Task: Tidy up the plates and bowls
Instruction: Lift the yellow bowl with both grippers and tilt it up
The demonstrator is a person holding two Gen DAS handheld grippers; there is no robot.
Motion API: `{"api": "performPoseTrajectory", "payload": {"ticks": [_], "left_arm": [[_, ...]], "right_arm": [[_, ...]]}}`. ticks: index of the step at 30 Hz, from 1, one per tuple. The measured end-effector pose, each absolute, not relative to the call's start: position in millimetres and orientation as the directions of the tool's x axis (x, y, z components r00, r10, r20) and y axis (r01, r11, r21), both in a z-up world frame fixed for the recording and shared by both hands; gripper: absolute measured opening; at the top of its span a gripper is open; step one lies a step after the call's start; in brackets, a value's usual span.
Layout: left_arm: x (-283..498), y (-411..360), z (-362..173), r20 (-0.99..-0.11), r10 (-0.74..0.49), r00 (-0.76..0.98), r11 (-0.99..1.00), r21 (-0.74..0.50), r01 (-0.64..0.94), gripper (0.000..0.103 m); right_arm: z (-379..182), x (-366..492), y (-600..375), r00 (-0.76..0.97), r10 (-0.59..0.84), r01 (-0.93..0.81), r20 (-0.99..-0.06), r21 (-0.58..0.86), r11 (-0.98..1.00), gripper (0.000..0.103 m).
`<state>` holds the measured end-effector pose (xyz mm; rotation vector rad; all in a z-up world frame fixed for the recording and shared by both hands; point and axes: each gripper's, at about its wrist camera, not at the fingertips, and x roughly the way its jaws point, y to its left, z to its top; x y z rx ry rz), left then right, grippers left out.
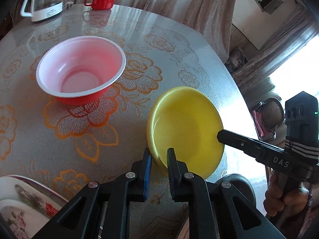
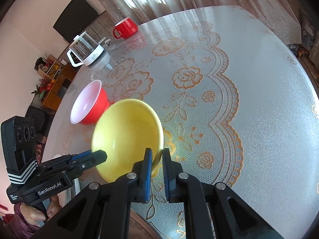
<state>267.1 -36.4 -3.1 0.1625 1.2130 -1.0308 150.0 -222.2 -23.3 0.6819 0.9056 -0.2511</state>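
Observation:
A yellow bowl (image 1: 185, 127) is tilted up off the table, gripped by both grippers. My left gripper (image 1: 159, 155) is shut on its near rim. My right gripper (image 2: 157, 156) is shut on the opposite rim; it shows in the left wrist view (image 1: 221, 136) at the bowl's right edge. The bowl also shows in the right wrist view (image 2: 127, 137), with the left gripper (image 2: 99, 155) at its left rim. A red bowl with a white inside (image 1: 81, 69) stands upright on the table beyond it, also in the right wrist view (image 2: 89, 103).
A red mug (image 1: 102, 0) and a glass kettle on a white base (image 1: 45, 2) stand at the table's far side. A floral plate (image 1: 24, 205) lies at the near left. The round table (image 2: 249, 79) has a lace-pattern cover; its edge runs close on the right (image 1: 239, 91).

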Motion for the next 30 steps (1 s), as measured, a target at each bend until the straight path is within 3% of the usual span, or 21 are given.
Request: {"api": "performPoseTrajectory", "payload": {"ticks": [6, 8, 10, 16, 30], "left_arm": [[275, -29, -7, -0.829, -0.559, 0.002, 0.595, -0.399, 0.698, 0.020], [275, -28, -7, -0.823, -0.568, 0.007, 0.586, -0.399, 0.705, 0.022], [271, -28, -5, -0.811, -0.584, 0.006, 0.567, -0.403, 0.719, 0.015], [255, -25, 4, -0.803, -0.591, 0.078, 0.557, -0.336, 0.759, 0.008], [252, -4, 35, -0.754, -0.631, 0.183, 0.575, -0.297, 0.762, 0.008]], "right_arm": [[-21, 163, -216, 0.607, 0.115, 0.437, -0.786, 0.451, 0.778, 0.010], [-22, 163, -218, 0.606, 0.114, 0.445, -0.787, 0.454, 0.772, 0.017], [-26, 162, -219, 0.601, 0.114, 0.454, -0.791, 0.455, 0.766, 0.018], [-30, 160, -214, 0.592, 0.105, 0.462, -0.799, 0.443, 0.769, 0.010], [-14, 168, -194, 0.622, 0.072, 0.434, -0.780, 0.419, 0.797, 0.010]]}}
